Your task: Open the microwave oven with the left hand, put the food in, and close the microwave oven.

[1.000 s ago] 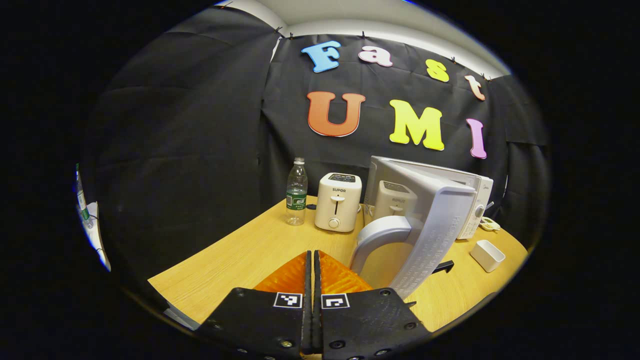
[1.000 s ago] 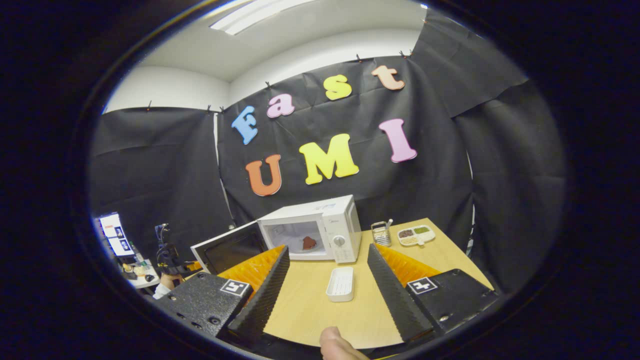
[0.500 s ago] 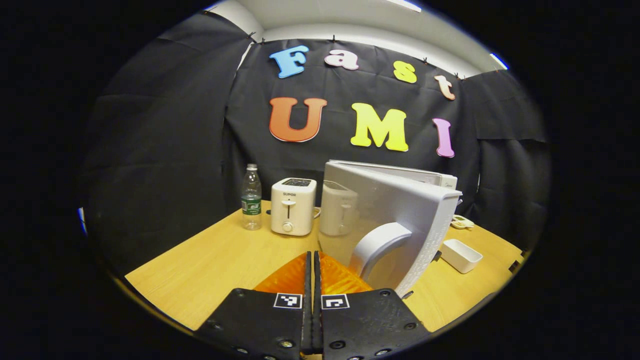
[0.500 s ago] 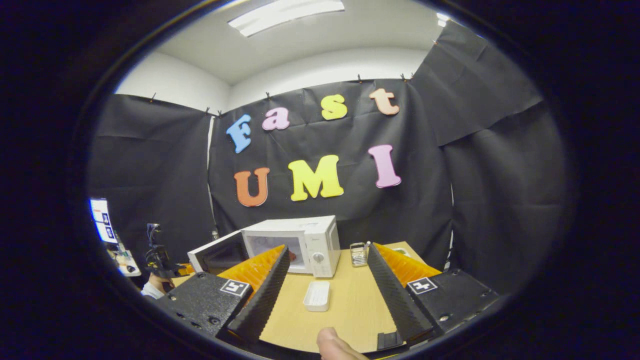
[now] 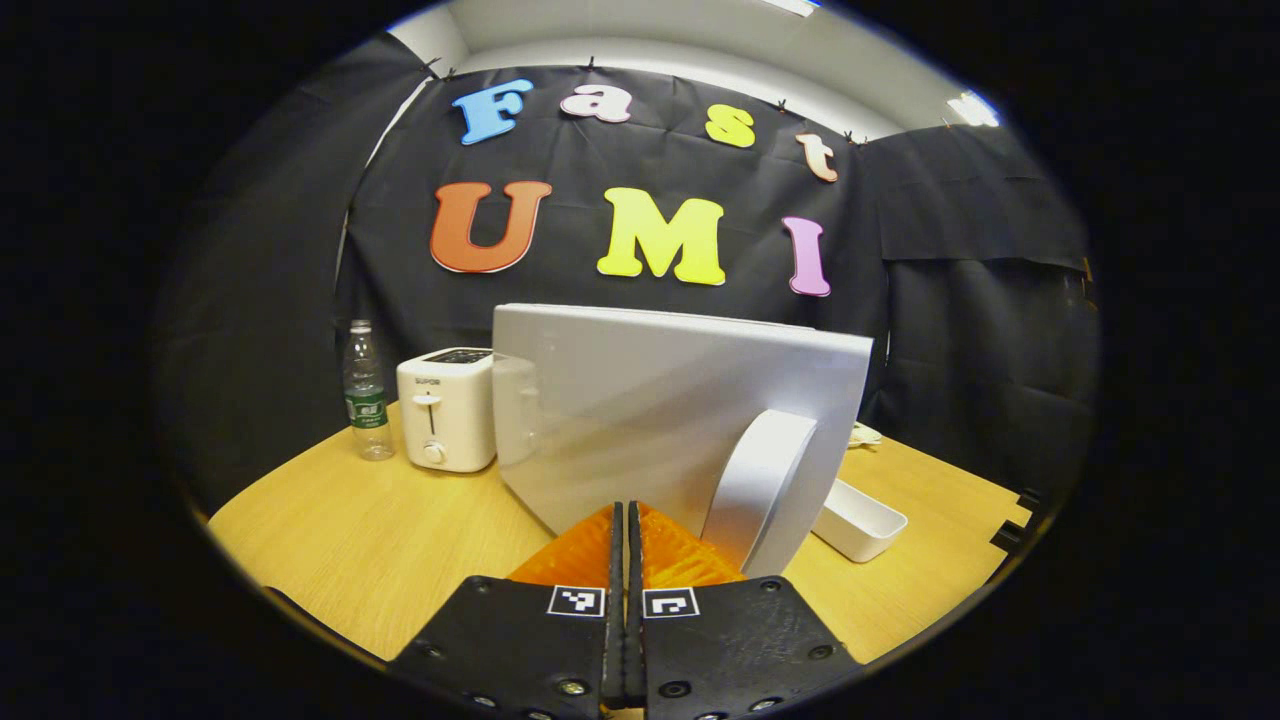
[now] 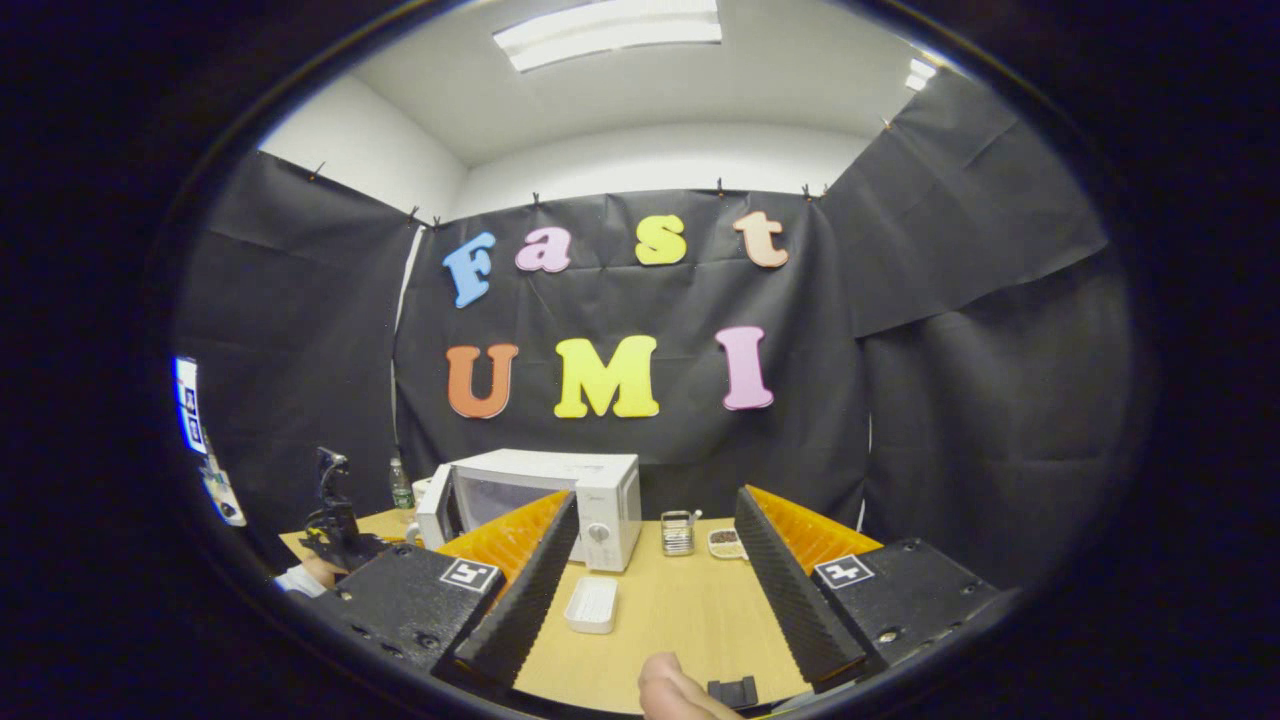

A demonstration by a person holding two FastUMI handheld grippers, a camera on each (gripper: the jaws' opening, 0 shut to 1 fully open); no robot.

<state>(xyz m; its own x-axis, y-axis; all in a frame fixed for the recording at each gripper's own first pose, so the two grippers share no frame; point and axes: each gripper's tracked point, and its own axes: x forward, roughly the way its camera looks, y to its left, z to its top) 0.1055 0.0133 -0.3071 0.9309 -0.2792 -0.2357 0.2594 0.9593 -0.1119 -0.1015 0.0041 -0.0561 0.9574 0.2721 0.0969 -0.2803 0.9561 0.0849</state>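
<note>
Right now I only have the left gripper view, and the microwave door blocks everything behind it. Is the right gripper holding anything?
Observer: No. The right gripper is open, with nothing between its fingers.
Operator: Is the door fully shut?
Observer: Not quite, it seems. In the right gripper view the door stands at an angle off the microwave.
Operator: What sits to the right of the microwave?
Observer: A small metal rack and a dish, both on the table.
</note>
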